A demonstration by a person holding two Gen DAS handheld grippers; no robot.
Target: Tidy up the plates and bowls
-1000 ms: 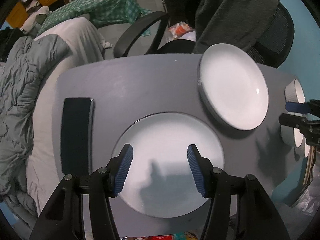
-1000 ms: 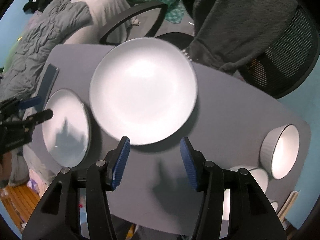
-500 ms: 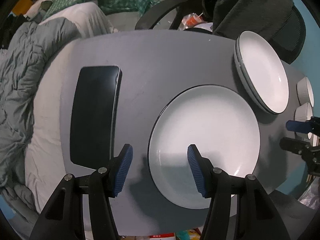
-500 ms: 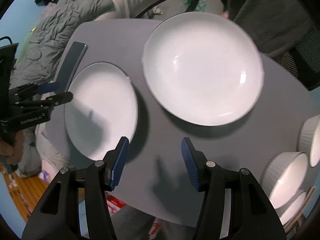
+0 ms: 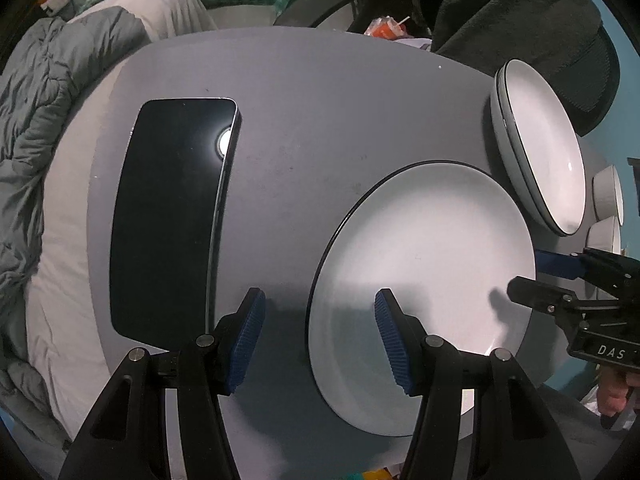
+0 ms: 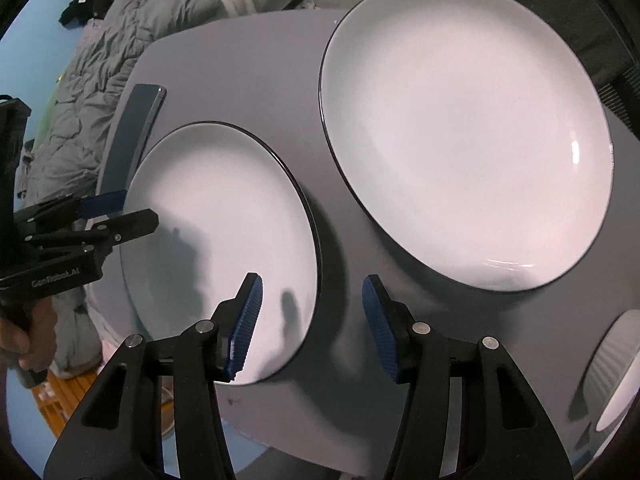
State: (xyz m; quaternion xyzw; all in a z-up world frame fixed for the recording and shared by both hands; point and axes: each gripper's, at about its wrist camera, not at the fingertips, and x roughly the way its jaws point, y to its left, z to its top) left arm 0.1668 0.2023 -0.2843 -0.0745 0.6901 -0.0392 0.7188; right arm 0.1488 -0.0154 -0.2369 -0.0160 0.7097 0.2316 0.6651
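A small white plate [image 5: 424, 280] with a dark rim lies flat on the grey table [image 5: 320, 120]; it also shows in the right wrist view [image 6: 224, 232]. A larger white plate [image 6: 464, 132] sits behind it, seemingly on a second one [image 5: 540, 148]. White bowls [image 5: 610, 196] stand at the far right, one ribbed [image 6: 616, 376]. My left gripper [image 5: 318, 336] is open and straddles the small plate's left rim. My right gripper [image 6: 310, 320] is open and straddles its right rim. Neither holds anything.
A black phone [image 5: 172, 216] lies flat on the table left of the small plate. An office chair draped with a dark fleece [image 5: 512, 12] stands behind the table. A grey duvet [image 5: 36, 120] covers a bed to the left.
Both grippers have moved lower and closer to the table. The left gripper shifted left, from over the small plate's middle to its left rim. The right gripper shifted left to the plate's right rim.
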